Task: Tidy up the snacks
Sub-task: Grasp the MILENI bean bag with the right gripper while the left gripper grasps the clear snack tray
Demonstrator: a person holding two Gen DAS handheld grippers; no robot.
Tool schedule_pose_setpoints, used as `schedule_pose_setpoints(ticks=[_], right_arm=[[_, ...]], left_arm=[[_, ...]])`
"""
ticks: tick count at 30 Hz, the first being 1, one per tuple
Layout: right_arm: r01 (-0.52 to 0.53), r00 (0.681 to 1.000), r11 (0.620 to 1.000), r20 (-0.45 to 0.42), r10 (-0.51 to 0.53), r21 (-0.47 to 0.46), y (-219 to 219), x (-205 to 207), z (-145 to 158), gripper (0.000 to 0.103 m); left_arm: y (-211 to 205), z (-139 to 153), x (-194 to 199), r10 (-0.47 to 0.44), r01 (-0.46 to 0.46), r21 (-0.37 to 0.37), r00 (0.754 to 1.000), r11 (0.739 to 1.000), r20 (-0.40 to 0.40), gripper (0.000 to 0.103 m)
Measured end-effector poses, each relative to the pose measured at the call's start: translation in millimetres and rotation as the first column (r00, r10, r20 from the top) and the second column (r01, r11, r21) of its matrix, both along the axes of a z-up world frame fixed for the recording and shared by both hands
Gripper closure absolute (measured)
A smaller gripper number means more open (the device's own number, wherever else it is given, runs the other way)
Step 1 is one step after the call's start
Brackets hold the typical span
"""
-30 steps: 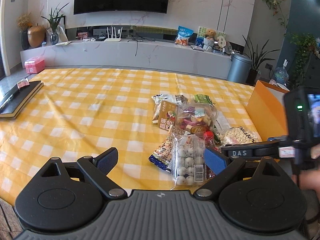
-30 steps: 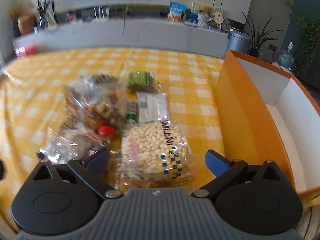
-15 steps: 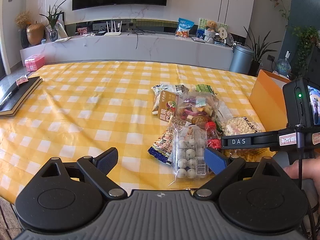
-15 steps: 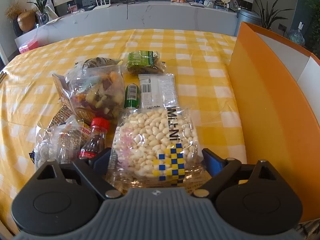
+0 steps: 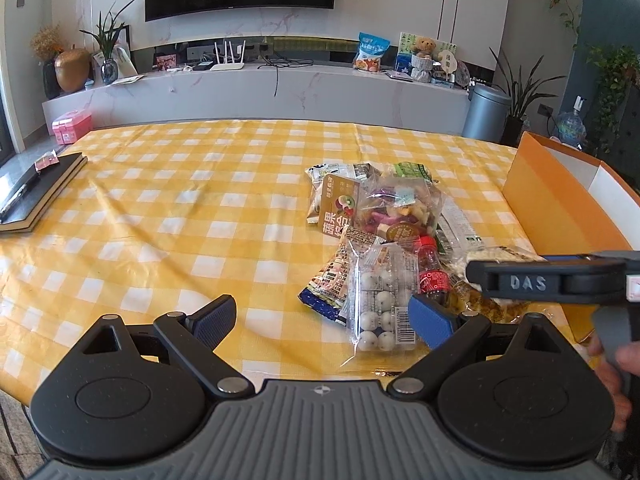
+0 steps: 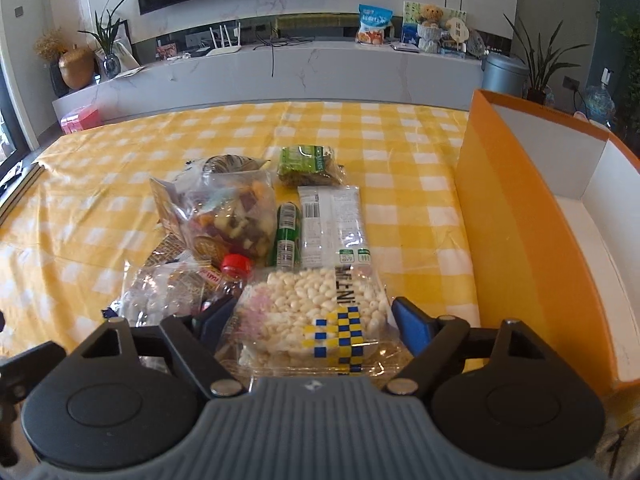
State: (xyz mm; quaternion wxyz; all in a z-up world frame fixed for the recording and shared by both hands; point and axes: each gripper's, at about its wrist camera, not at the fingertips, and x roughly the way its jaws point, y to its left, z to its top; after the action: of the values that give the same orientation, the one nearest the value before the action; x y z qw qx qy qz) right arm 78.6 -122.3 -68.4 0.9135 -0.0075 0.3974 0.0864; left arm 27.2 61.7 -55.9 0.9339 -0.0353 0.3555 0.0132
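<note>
Over the near edge of the table (image 5: 168, 216), seen from the left wrist camera, the left gripper (image 5: 324, 318) hangs with its jaws spread wide and nothing between them; only yellow-checked cloth lies under the gap. Its right fingertip (image 5: 430, 320) sits just beside a clear pack of white candy balls (image 5: 378, 304). That pack belongs to a pile of snacks toward the table's right side: a brown fruit-and-vegetable crisp pouch (image 5: 335, 210), a clear bag of mixed dried fruit (image 5: 398, 210) and a small red-capped bottle (image 5: 430, 268). An open orange box (image 5: 560, 200) stands at the right edge of the table. A dark notebook (image 5: 38, 188) lies at the left edge. A hand (image 5: 612, 364) at the lower right of this view holds the right gripper's handle.

From the right wrist camera, the right gripper (image 6: 306, 322) straddles a clear bag of white puffed pieces (image 6: 316, 312) at the near edge of the pile. Its jaws have just been closing; the left pad sits against the bag's edge, while the right fingertip (image 6: 412, 326) shows a sliver of gap beside the wrapper. Beyond the bag lie a white bar wrapper (image 6: 334, 220), a green tube (image 6: 288, 234) and a green packet (image 6: 308, 164). The orange box, white inside, stands just to the right.
</note>
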Motion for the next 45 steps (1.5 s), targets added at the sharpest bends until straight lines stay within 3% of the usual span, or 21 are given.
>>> schedule_pose_setpoints(ticks=[8,12,15,33,39,42,45], right_arm=[[-0.013,0.996,1.0,-0.087,0.013,0.007,-2,-19,-3,0.023],[-0.037,0.989,0.998,-0.145,0.031,-0.044,2,-15,-19,0.023],[-0.049,0.986,0.999,-0.163,0.044,-0.023,0,-14,-27,0.023],[-0.014,0.995,0.997,-0.1,0.021,0.071,-19,-26,-18,0.025],[-0.014,0.994,0.997,-0.105,0.021,0.073,-19,-25,-19,0.025],[0.007,0.993,0.995,-0.12,0.004,0.099,-26,-22,-21,0.025],[0.054,0.988,0.987,-0.151,-0.031,0.151,-35,-19,-24,0.025]], left_arm=[[-4,-5,3,0.008,-0.008,0.015,1.0,1.0,-0.024,0.0],[-6,-7,4,0.008,-0.008,0.018,0.999,1.0,-0.036,0.0],[-9,-8,5,0.004,-0.003,0.03,0.999,1.0,-0.041,0.0],[-10,-7,18,0.011,-0.007,0.039,0.996,0.999,-0.09,0.0],[-14,-13,29,-0.094,0.102,0.062,0.989,0.993,-0.111,0.0],[-14,-16,29,-0.101,0.108,0.096,0.992,0.99,-0.079,0.0],[-12,-23,33,-0.135,0.139,0.075,0.989,0.987,-0.054,0.0]])
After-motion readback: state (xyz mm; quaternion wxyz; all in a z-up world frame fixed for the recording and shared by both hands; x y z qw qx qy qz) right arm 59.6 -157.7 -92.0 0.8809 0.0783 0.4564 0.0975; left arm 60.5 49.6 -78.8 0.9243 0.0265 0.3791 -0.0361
